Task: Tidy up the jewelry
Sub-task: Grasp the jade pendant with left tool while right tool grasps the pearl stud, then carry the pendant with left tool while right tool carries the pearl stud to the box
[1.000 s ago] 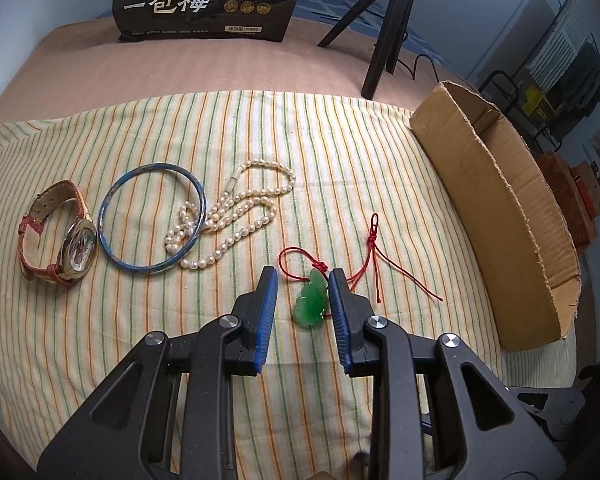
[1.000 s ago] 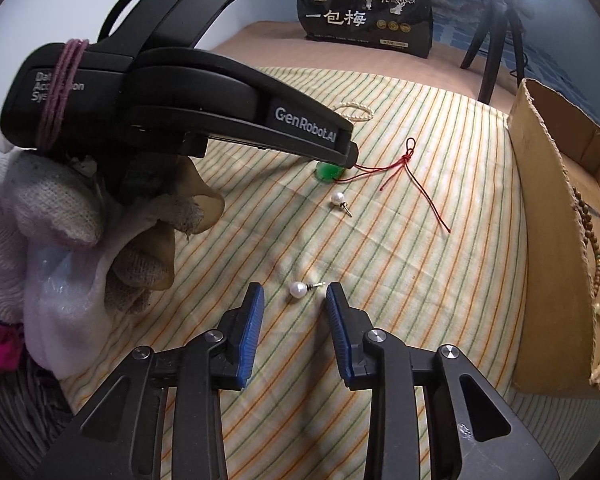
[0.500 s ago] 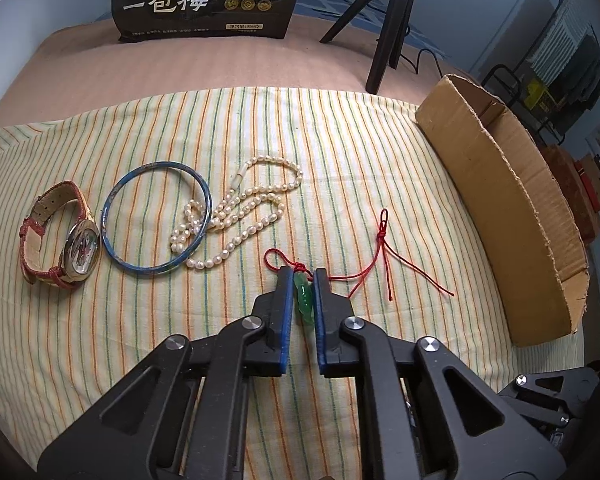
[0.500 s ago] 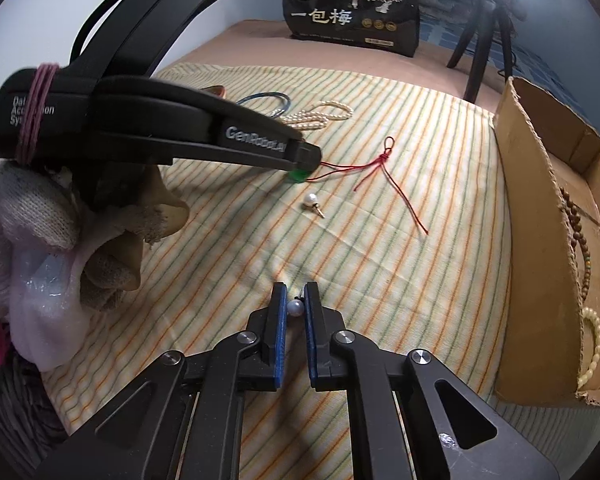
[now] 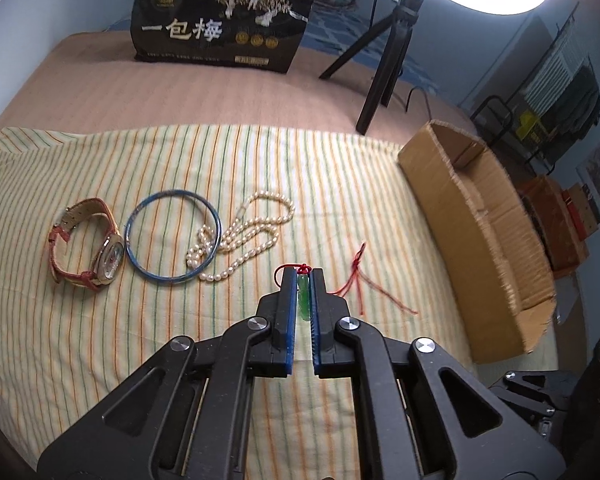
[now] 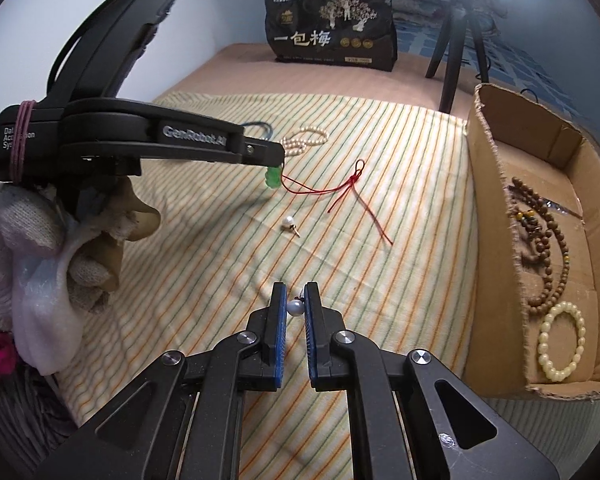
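Far left on the striped cloth (image 5: pixel 80 344) lies a watch (image 5: pixel 88 246) on its side, red strap looped. Just beside it is a blue bangle (image 5: pixel 173 239), and a pearl necklace (image 5: pixel 244 236) drapes over the bangle's right edge, touching it. Behind them, at the back of the bed, a black snack bag (image 5: pixel 220 20) stands upright, with a tripod (image 5: pixel 384 64) to its right.

The left gripper (image 5: pixel 303 280) is clamped on a green pendant (image 5: pixel 303 296), held edge-on between the blue pads. In the right wrist view the pendant hangs clear of the cloth, and its red cord (image 6: pixel 340 190) trails down onto the fabric to the right, knot and loose ends lying flat.

A loose pearl earring (image 6: pixel 289 223) sits on the cloth between the two grippers, apart from the cord.

The right gripper (image 6: pixel 295 300) is closed on a second pearl earring (image 6: pixel 295 307), pinched near the fingertips.

Farthest right stands a cardboard box (image 6: pixel 488 240), open on top, its near wall rising between the grippers and the contents. Inside lie brown wooden beads (image 6: pixel 548 256) and a cream bead bracelet (image 6: pixel 562 342).
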Tool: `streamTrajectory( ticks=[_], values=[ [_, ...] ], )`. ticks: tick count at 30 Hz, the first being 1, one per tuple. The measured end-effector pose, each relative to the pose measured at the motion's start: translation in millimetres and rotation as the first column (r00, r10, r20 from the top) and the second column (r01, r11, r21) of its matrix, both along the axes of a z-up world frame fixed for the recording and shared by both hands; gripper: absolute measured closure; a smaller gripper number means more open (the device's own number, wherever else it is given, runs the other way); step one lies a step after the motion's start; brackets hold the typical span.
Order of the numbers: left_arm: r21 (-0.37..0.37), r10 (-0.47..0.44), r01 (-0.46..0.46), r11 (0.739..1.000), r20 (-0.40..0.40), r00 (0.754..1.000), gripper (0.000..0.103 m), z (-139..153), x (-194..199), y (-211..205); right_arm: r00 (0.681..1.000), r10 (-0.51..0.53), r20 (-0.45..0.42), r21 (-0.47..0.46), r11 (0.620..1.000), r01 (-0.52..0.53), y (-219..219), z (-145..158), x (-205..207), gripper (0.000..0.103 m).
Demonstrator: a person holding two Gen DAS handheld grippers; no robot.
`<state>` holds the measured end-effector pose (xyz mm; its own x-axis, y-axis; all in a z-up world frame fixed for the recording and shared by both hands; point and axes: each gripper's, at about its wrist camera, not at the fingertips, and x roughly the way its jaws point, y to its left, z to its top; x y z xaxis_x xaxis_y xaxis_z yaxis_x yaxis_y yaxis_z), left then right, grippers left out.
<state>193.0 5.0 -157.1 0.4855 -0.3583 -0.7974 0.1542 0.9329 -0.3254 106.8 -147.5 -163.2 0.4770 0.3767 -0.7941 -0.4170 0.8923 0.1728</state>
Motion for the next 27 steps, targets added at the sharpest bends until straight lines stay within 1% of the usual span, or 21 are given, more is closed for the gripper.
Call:
streamTrajectory(
  ticks=[4,11,16,19,27],
  values=[
    [-0.008,-0.004,0.004,1.0,0.042,0.999,0.099,18,-6,-2,1.0,-0.01,0.013,0.01,1.0,0.01,-5,7,-3,0.096],
    [-0.051,-0.01,0.015,0.999,0.104,0.995,0.099,51,-18,-9,0.998,-0.038,0.059,0.036,0.999,0.036,-22,25,-8,0.096],
    [-0.078,-0.016,0.028,0.997,0.145,0.989,0.099,75,-23,-18,0.993,-0.077,0.091,0.054,0.996,0.072,-44,39,-13,0.096],
    [-0.09,-0.02,0.036,0.995,0.167,0.986,0.099,87,-26,-24,0.989,-0.102,0.109,0.063,0.993,0.096,-56,48,-10,0.096],
    [-0.118,-0.046,0.075,0.99,0.228,0.972,0.099,118,-32,-55,0.973,-0.186,0.135,0.1,0.98,0.173,-102,68,-11,0.096]
  ],
)
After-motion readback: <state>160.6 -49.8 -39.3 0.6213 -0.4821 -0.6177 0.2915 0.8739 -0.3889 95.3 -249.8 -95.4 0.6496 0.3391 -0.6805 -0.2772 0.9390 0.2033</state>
